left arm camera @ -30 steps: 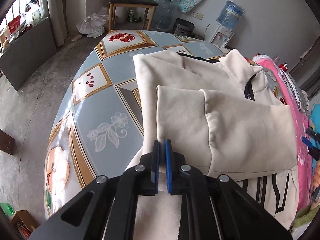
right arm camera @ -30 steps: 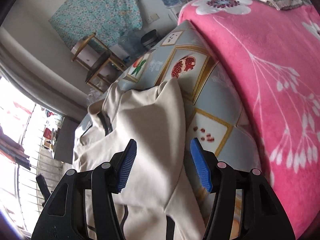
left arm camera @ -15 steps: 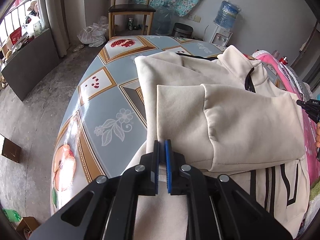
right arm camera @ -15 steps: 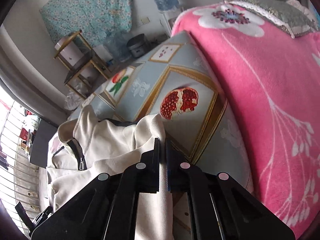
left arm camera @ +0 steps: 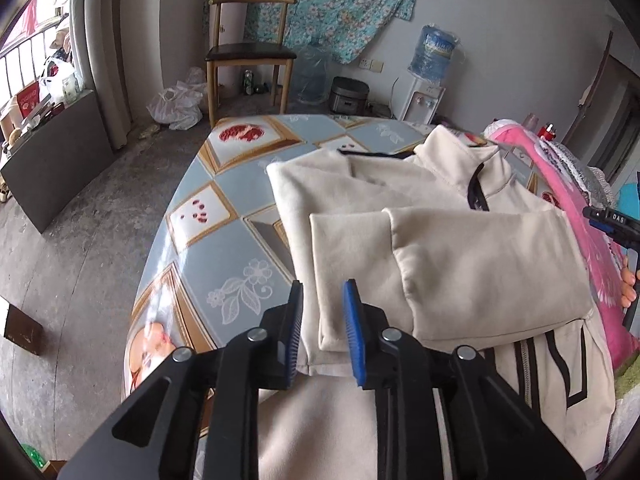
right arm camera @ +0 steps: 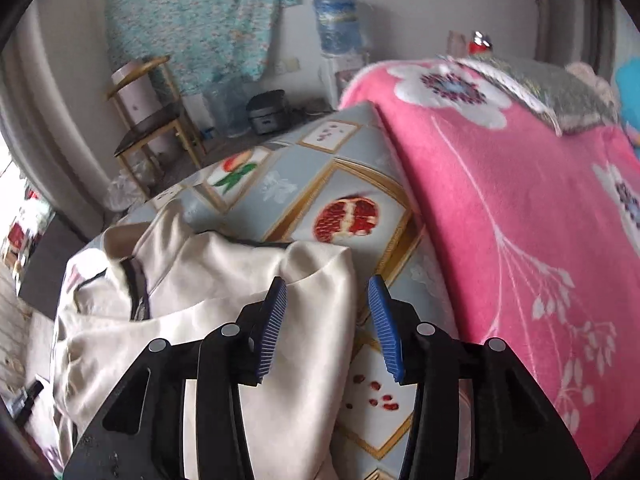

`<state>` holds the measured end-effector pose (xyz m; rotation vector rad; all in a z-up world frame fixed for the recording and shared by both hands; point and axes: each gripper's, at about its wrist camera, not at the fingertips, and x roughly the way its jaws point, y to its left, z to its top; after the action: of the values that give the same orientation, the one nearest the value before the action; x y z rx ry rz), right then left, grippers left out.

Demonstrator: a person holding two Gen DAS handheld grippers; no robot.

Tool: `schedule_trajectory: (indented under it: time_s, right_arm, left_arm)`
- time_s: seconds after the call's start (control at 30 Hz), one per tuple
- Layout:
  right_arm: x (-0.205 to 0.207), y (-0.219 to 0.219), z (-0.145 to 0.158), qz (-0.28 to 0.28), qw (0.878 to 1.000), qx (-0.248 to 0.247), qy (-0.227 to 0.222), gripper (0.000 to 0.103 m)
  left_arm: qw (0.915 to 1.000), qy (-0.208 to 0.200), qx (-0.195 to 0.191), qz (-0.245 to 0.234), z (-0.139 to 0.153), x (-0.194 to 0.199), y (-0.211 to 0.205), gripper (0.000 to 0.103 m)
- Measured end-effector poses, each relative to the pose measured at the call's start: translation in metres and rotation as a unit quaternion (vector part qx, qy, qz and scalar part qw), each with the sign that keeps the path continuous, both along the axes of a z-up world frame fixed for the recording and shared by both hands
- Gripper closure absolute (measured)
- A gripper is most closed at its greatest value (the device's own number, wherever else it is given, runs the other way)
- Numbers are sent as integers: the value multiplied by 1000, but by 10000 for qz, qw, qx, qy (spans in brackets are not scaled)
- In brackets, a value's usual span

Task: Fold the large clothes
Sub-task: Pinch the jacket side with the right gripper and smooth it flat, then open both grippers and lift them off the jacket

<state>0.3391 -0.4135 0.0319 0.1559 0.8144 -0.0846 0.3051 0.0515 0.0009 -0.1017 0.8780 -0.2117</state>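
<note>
Both grippers are opening over the cream jacket [left arm camera: 460, 264] on the desk [left arm camera: 224, 264]: left gripper [left arm camera: 322, 334] and right gripper [right arm camera: 328, 326] spread, pinching nothing.

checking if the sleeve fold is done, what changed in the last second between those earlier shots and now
Both grippers let go. The left gripper, shut on the sleeve cuff until half a second ago, is opening and the cuff lies loose between its pads. The right gripper, pinching the jacket's edge half a second ago, is opening too and has pulled back slightly. The jacket stays folded flat on the table, sleeves across its front.
</note>
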Motion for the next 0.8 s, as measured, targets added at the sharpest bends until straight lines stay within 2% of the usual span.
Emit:
schedule_trajectory:
  time_s: [0.07,0.17,0.3,0.4,0.5,0.63,0.67,0.8]
  right_arm:
    - [-8,31,-4,613,9977,-263,138,59]
    - [-10,68,-23,1215,9894,-699,390,60]
    - [4,89,-64,1320,9812,-1029,958,60]
    - [7,84,-73,1231,9830,-908,1016,59]
    - [1,78,-58,1092,9858,-733,1040,58]
    - [-24,77,-40,1372,9856,-381,916,50]
    - [-30,79,-41,1416,9850,-320,938,46]
    - [-45,90,-61,1443,9814,-484,1169,44]
  left_arm:
    - [9999,24,-74,-121,5,9,-6,80]
    - [9990,293,-31,-339,-3,29,-23,78]
    - [9955,853,296,-293,-35,52,-36,78]
    - [9962,775,284,-291,-36,51,-36,78]
    - [9965,728,309,-288,-30,47,-33,78]
    - [9969,535,239,-526,-15,34,-33,78]
    - [9961,584,240,-619,-15,32,-35,78]
    - [9916,917,567,-722,-35,33,-44,78]
